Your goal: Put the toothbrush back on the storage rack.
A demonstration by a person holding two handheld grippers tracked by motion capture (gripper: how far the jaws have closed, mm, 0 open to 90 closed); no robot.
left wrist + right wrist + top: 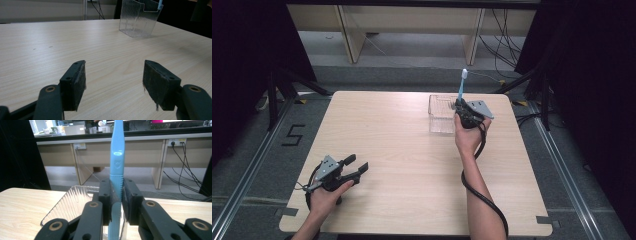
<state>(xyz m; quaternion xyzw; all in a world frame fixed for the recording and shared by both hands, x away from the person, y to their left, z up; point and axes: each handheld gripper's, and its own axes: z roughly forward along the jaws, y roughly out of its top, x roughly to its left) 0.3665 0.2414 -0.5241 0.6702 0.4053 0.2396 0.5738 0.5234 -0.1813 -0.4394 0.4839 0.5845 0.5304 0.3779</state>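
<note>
The right tool [460, 106] is clamped on the ribbed grip of a light blue plastic toothbrush [117, 157], holding it upright with the white brush head on top, directly above a clear ribbed plastic box [439, 119] at the far right of the pale wooden worktop [402, 165]. The left tool [357, 166] rests near the front left corner, its jaws apart with nothing between them.

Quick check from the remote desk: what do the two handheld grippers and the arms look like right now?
Both the left gripper and the right gripper are black, two-jawed, with flat rectangular pads and brass-ringed pivot holes. Each carries a grey three-cornered plate on top. A thick black cable trails from each. Forearms are bare, with no sleeves or gloves.
</note>
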